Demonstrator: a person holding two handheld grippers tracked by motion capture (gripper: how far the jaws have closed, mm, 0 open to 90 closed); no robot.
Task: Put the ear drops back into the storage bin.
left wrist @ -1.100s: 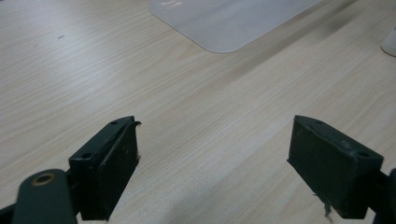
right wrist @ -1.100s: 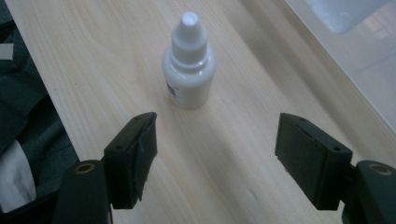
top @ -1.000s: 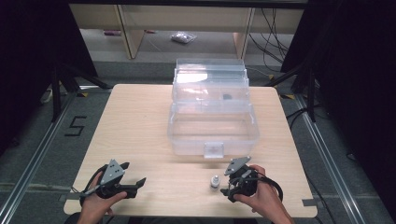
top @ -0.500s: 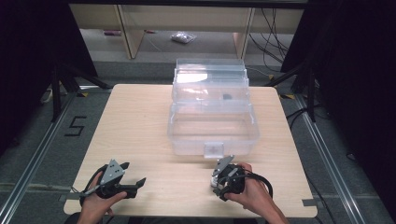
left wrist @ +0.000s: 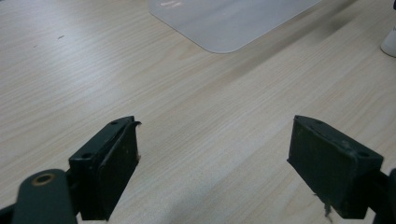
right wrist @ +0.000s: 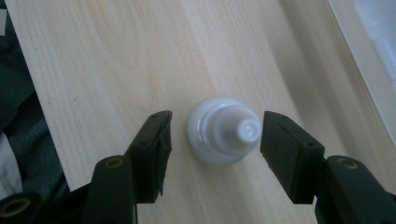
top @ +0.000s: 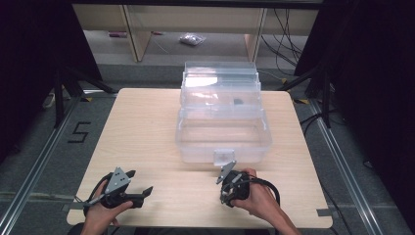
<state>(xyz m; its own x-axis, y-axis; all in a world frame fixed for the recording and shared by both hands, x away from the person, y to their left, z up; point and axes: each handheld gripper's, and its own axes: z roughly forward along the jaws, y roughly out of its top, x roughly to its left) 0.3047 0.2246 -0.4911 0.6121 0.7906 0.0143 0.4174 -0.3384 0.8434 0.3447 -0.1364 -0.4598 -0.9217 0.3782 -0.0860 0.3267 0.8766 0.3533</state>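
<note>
A small white bottle [right wrist: 223, 136] with a narrow tip stands on the wooden table [top: 147, 127], near its front edge. My right gripper [right wrist: 215, 138] points down over it, one jaw on each side. Its jaws have just been closing; a gap still shows between the pads and the bottle. From above, the right gripper [top: 229, 191] covers the bottle, just in front of the clear plastic box [top: 195, 149]. My left gripper [top: 140, 181] rests at the front left, jaws wide apart with bare wood between them [left wrist: 212, 154]. The bottle [left wrist: 390, 42] shows at the right edge there.
The clear box stands open in the middle of the table, its lid and tray raised at the back, with a latch [top: 224, 156] on its front wall. Its corner [left wrist: 224, 23] lies ahead of the left gripper. The person's dark clothing [right wrist: 18, 126] shows past the table edge.
The right hand has moved left and tipped down over the white bottle, which it now covers from above. Its jaws have narrowed. The left hand has stayed put.
</note>
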